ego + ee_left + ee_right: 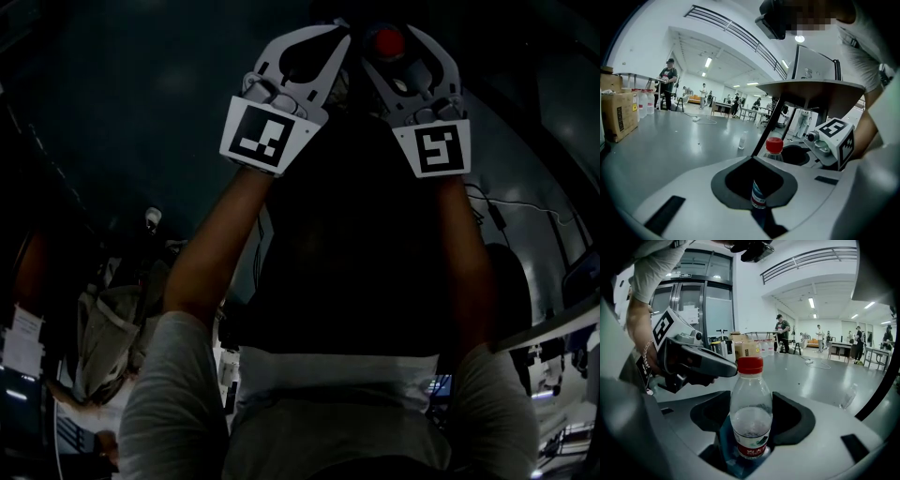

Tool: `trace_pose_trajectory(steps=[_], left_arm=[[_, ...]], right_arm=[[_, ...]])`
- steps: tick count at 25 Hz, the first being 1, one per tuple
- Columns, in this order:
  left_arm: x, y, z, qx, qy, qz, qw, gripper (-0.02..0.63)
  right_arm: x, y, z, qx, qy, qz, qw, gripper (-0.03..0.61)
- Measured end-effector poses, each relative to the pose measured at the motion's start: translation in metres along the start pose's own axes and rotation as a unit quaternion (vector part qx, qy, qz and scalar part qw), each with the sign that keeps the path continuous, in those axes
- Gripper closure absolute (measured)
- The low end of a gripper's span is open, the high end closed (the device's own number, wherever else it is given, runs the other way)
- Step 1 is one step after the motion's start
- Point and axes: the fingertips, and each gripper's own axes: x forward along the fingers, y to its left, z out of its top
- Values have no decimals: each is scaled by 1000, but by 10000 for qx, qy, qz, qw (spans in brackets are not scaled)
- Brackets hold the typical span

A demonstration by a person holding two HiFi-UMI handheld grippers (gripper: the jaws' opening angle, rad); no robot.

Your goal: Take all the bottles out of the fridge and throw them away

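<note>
My right gripper (750,427) is shut on a clear bottle (750,413) with a red cap and a red label, which stands upright between the jaws. The same bottle's cap (774,146) shows in the left gripper view, beside the right gripper (829,143). My left gripper (754,183) has its jaws drawn close together. A narrow strip of a blue, white and red bottle label (758,196) is pinched in their gap; the rest of that bottle is hidden. In the dim head view both grippers are held up side by side, the left gripper (291,66) and the right gripper (403,66) with the red cap (386,42).
The surroundings are a large hall with a grey floor (670,140). A round table on a dark leg (811,91) stands close ahead. Cardboard boxes (618,115) and people (668,84) are far off. One more clear bottle (742,140) stands on the floor.
</note>
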Motion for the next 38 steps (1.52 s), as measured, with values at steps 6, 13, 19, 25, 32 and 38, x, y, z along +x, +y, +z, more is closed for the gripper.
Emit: trace_pose_trajectory(steps=[6, 13, 19, 25, 32, 38], left_arm=[[16, 6, -24, 12, 41, -16, 10000, 600], [20, 4, -27, 34, 66, 3, 10000, 600], [5, -2, -6, 51, 122, -15, 9999, 600], [-20, -19, 49, 53, 62, -15, 10000, 600], [-61, -51, 129, -1, -75, -53, 10000, 600], [-99, -69, 197, -195, -179, 15, 9996, 600]], right_arm=[[8, -8, -22, 128, 22, -17, 9999, 293], [8, -15, -28, 266, 4, -95, 9996, 294], [-8, -15, -6, 343, -55, -266, 9990, 295], [-45, -11, 58, 576, -295, -511, 9966, 295], [-94, 1, 148, 771, -534, -692, 9932, 295], [-136, 7, 221, 821, -662, -683, 9921, 298]])
